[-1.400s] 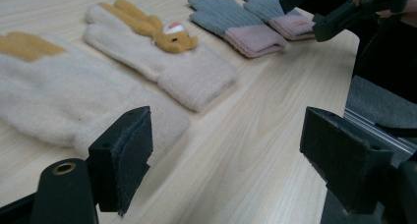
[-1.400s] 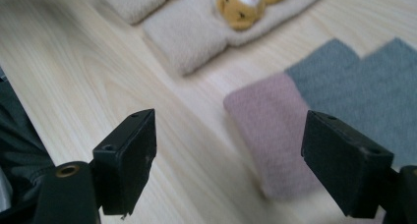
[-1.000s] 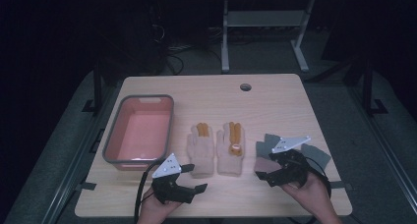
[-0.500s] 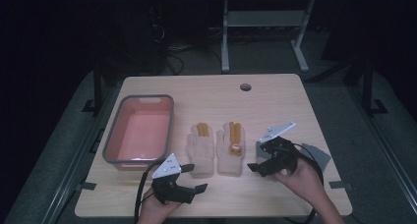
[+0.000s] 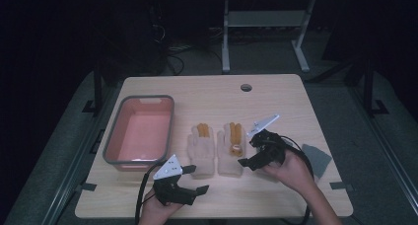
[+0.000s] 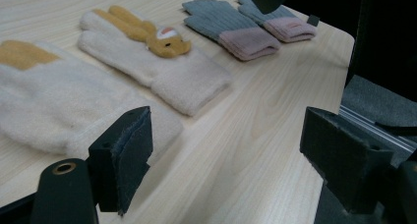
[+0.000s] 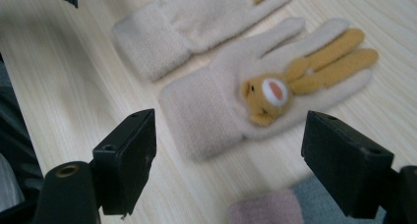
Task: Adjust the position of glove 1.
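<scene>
We held the right tongs (image 5: 248, 152) wide over the bunny glove (image 5: 231, 148). Our left tongs (image 5: 193, 179) gaped wide near the plain cream glove (image 5: 201, 145). The pink tub (image 5: 140, 161) on the worktop (image 5: 276, 101) held nothing.

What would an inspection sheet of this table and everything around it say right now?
Surface: pale wooden table, round hole near the far edge.
Job's things: two cream gloves, flat, side by side; the right glove has a bunny face.
Clutter: pink bin at left; grey gloves with pink cuffs.
Grippers: left gripper open at the near edge; right gripper open beside the bunny glove.
Cables: black cable trailing from the left gripper.
Surroundings: dark floor, metal frame behind.
</scene>
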A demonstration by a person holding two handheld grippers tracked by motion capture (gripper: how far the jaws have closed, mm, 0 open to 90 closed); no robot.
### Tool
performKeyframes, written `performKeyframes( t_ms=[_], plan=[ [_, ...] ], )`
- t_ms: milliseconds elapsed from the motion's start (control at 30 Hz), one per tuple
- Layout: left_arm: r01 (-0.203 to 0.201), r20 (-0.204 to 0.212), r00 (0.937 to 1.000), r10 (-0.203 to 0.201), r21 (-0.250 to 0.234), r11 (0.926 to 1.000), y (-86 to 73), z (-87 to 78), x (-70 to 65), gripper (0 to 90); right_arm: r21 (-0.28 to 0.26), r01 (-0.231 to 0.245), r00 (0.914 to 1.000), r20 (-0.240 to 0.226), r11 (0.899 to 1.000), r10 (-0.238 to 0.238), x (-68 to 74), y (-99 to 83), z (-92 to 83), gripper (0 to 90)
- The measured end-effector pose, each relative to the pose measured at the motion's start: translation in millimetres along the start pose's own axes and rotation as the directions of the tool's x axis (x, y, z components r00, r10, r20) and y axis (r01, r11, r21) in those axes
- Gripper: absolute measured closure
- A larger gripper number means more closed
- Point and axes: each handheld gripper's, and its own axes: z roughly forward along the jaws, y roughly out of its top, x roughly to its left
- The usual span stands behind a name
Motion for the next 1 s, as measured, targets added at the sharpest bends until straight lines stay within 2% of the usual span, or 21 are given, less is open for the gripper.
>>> performKeyframes(
  t_ms=[100,367,600,700,800,1000],
  plan=[
    [-0.002,0.004,1.0000,0.002,0.009,1.0000,-0.9,0.4,-0.2,20.1,0.006,-0.002,1.0000,-0.005,1.000,0.002,-1.6,6.0,2.7,21.0],
    [0.010,0.004,0.9999,-0.010,-0.003,1.0000,0.0,-1.8,1.5,20.1,0.025,0.014,0.9999,-0.004,1.000,-0.013,-6.6,14.6,9.5,21.5],
    [0.000,0.008,1.0000,0.000,0.000,1.0000,-0.3,0.1,-0.4,20.1,0.032,0.026,0.9996,-0.006,0.999,-0.026,-10.5,26.3,15.5,22.4],
    [0.002,0.010,0.9999,-0.002,0.001,1.0000,-0.1,-0.2,-0.5,20.1,0.035,0.034,0.9994,-0.003,0.999,-0.034,-12.1,28.8,21.6,22.4],
    [0.001,0.013,0.9999,-0.001,0.000,1.0000,0.2,0.5,-1.9,20.1,0.063,0.043,0.9991,-0.008,0.997,-0.042,-14.1,31.3,30.8,23.8],
    [-0.004,0.014,0.9999,0.004,0.007,1.0000,-0.3,0.3,-1.3,20.1,0.094,0.027,0.9996,-0.004,0.995,-0.027,-23.8,33.1,46.0,24.7]
  ],
)
